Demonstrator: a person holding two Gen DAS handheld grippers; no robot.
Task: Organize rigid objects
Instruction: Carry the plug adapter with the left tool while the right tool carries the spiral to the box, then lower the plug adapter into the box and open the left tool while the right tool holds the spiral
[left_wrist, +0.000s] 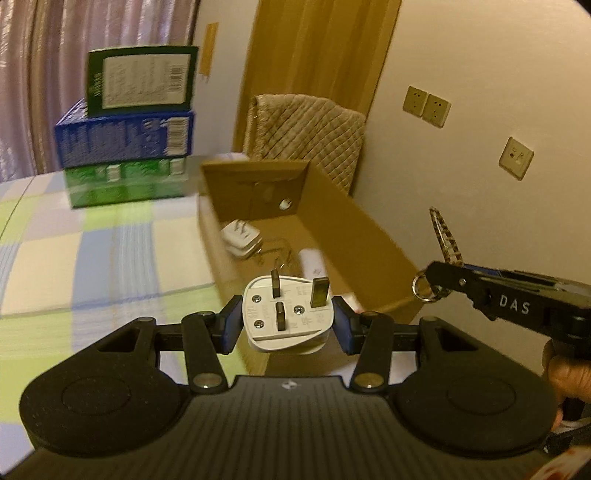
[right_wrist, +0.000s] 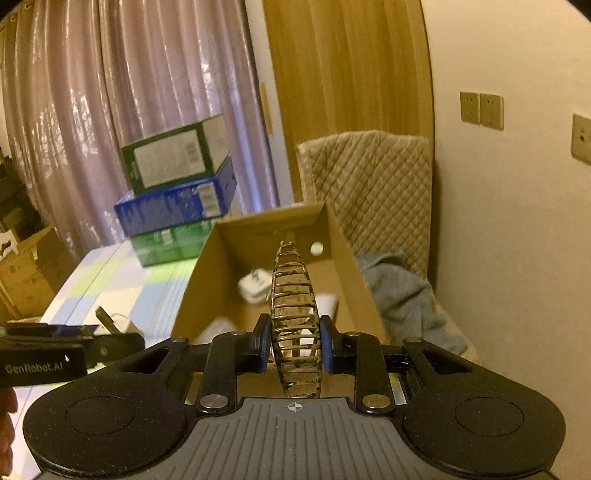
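My left gripper is shut on a white three-pin plug adapter, pins facing up, held above the near end of an open cardboard box. My right gripper is shut on a brown-speckled, see-through hair claw clip that stands upright between the pads, also over the box. In the left wrist view the right gripper comes in from the right with the clip sticking up. In the box lie white chargers and other white pieces.
Green and blue cartons are stacked on the chequered tablecloth left of the box. A quilted chair back with a grey cloth stands behind the box. The wall on the right carries sockets. Curtains hang behind.
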